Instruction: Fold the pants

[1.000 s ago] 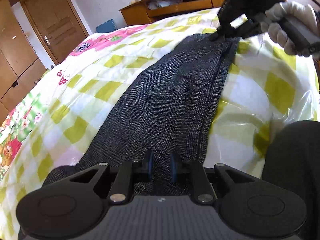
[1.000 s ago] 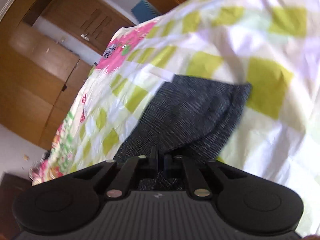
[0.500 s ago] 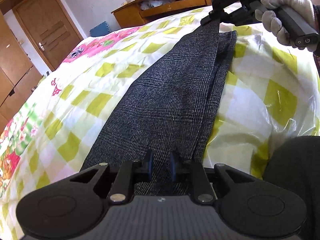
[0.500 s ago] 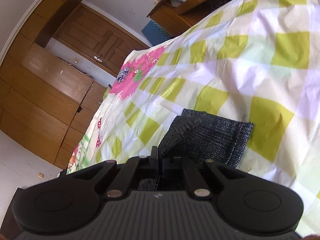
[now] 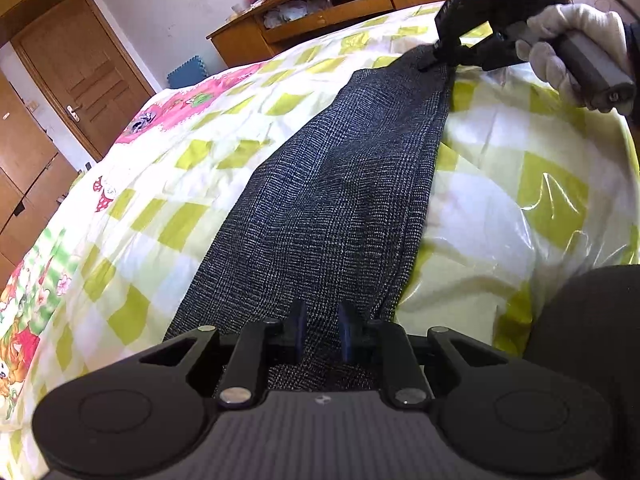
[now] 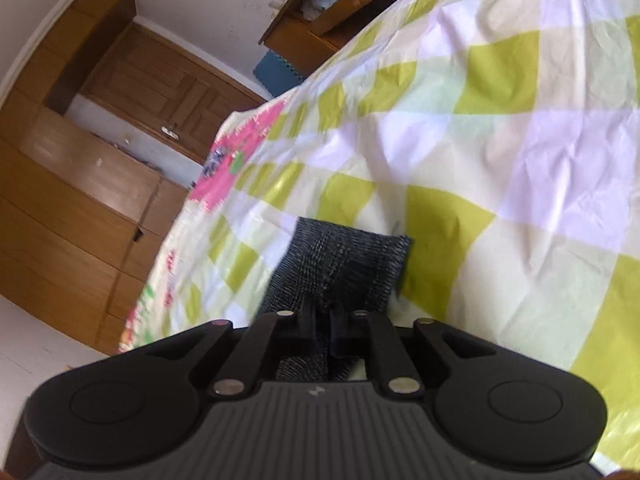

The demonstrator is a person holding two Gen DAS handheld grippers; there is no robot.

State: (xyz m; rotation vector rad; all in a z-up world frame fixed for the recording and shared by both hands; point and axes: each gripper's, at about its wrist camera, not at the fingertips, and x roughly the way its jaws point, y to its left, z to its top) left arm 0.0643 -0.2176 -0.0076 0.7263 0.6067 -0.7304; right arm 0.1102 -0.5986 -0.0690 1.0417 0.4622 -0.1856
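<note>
Dark grey checked pants (image 5: 340,184) lie stretched lengthwise on a bed with a yellow-green checked sheet (image 5: 160,184). My left gripper (image 5: 320,334) is shut on the near end of the pants. My right gripper (image 5: 430,65), held by a white-gloved hand, is shut on the far end and lifts it slightly off the sheet. In the right wrist view the pants' end (image 6: 344,264) hangs from the right gripper (image 6: 322,328), with a short piece showing beyond the fingers.
A wooden desk (image 5: 320,16) with clutter stands beyond the bed. A wooden door (image 5: 80,80) and wardrobes (image 6: 80,184) are at the left. A dark rounded shape (image 5: 592,360) sits close at the lower right. The bed's right edge (image 5: 624,152) is near.
The right gripper has lifted the far end of the pants and pulled them taut. The left gripper keeps its hold on the near end.
</note>
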